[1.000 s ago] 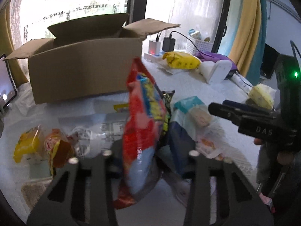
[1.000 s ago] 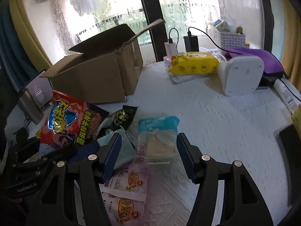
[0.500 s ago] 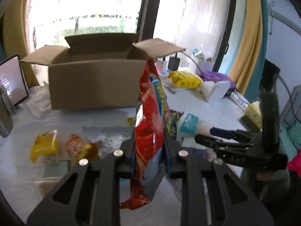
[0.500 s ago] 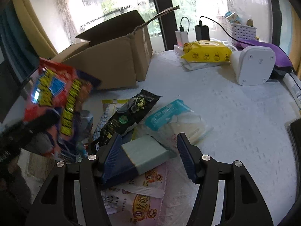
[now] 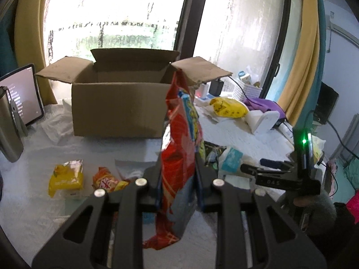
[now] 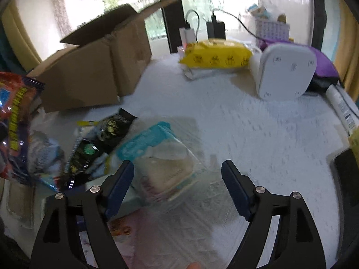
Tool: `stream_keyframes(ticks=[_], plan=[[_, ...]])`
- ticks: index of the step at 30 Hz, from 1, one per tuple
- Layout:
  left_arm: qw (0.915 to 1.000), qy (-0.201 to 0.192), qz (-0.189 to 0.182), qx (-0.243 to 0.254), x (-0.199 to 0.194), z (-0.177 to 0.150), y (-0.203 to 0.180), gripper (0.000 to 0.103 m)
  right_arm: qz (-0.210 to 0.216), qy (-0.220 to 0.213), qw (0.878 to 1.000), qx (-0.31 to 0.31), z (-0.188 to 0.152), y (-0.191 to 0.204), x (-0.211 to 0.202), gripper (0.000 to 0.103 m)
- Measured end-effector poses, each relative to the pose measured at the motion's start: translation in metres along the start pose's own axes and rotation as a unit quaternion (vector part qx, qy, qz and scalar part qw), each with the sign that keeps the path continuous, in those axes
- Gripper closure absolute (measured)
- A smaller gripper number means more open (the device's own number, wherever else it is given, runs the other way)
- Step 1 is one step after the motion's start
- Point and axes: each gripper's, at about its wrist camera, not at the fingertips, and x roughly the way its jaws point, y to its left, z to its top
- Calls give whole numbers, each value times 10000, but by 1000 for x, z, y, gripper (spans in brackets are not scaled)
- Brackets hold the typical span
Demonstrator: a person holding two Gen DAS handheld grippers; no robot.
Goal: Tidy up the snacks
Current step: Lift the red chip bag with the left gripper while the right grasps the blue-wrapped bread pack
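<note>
My left gripper (image 5: pixel 178 170) is shut on a tall red snack bag (image 5: pixel 179 134), which hangs upright above the white cloth in front of the open cardboard box (image 5: pixel 119 109). The same red snack bag (image 6: pixel 15 112) shows at the left edge of the right wrist view. My right gripper (image 6: pixel 177 165) hovers low over a clear bread packet with a teal top (image 6: pixel 166 157). Its jaws are opening, with the packet lying between them and untouched by the pads. In the left wrist view the right gripper (image 5: pixel 254 165) sits to the right of the bag.
A black packet (image 6: pixel 101 143), a pink packet (image 6: pixel 121 228), a yellow packet (image 5: pixel 66 178) and an orange packet (image 5: pixel 105 180) lie loose. A tablet (image 5: pixel 22 96) and flask (image 5: pixel 9 130) stand left. Yellow wipes (image 6: pixel 215 53), a white device (image 6: pixel 287 74) and a basket (image 6: pixel 271 29) sit at the back right.
The left gripper closed on the red bag and raised it upright. The right gripper shifted right and down, from the blue-grey box to the bread packet, and its jaws widened.
</note>
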Motion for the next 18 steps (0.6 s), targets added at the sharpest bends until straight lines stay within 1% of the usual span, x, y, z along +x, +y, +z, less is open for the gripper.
stream_keyframes(ticks=[5, 12, 13, 14, 15, 16, 17, 18], plan=[[10000, -30, 82, 46, -1, 5, -2, 79, 232, 53, 9997, -8, 3, 1, 9, 15], [9996, -137, 238, 112, -6, 14, -2, 79, 263, 165, 9991, -302, 4, 13, 17, 13], [9995, -157, 262, 116, -7, 15, -1, 79, 270, 120, 9989, -376, 3, 14, 18, 15], [9994, -187, 285, 110, -8, 17, 0, 79, 293, 122, 9986, -414, 3, 16, 18, 19], [9993, -201, 293, 109, -9, 19, 1, 79, 394, 120, 9983, -417, 3, 16, 19, 25], [9992, -215, 309, 114, -10, 20, 1, 79, 490, 138, 9978, -429, 3, 17, 19, 35], [9991, -235, 324, 117, -10, 21, 2, 79, 528, 129, 9976, -439, 3, 18, 18, 40], [9991, -248, 330, 129, -11, 23, 3, 79, 536, 118, 9975, -443, 3, 18, 18, 40]])
